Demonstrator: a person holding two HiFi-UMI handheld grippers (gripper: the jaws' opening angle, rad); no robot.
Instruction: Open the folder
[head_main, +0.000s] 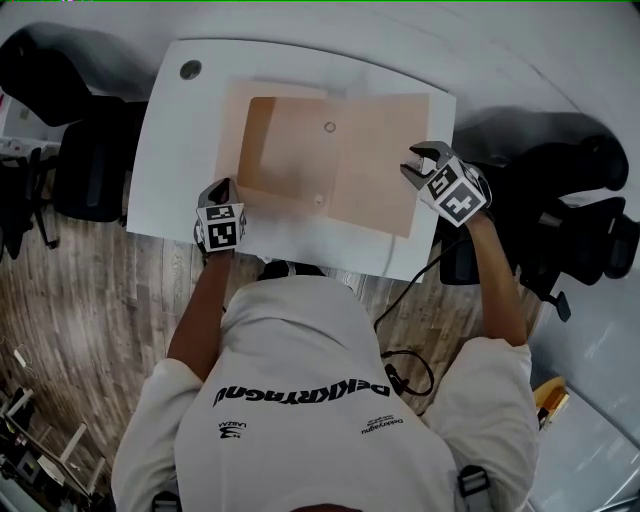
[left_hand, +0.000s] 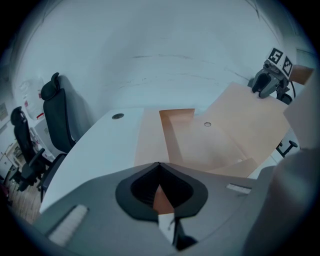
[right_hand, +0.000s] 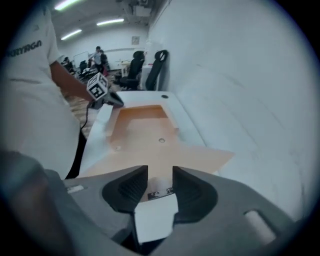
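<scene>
My left hand-held gripper (head_main: 223, 190) pinched the folder (head_main: 372, 170) by its edge to hold it still; my right hand-held gripper (head_main: 419, 166) hung loose, gripping nothing.

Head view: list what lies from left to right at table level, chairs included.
Black office chair on the left → left hand-held gripper → open tan cardboard folder → right hand-held gripper → black office chair on the right.
</scene>
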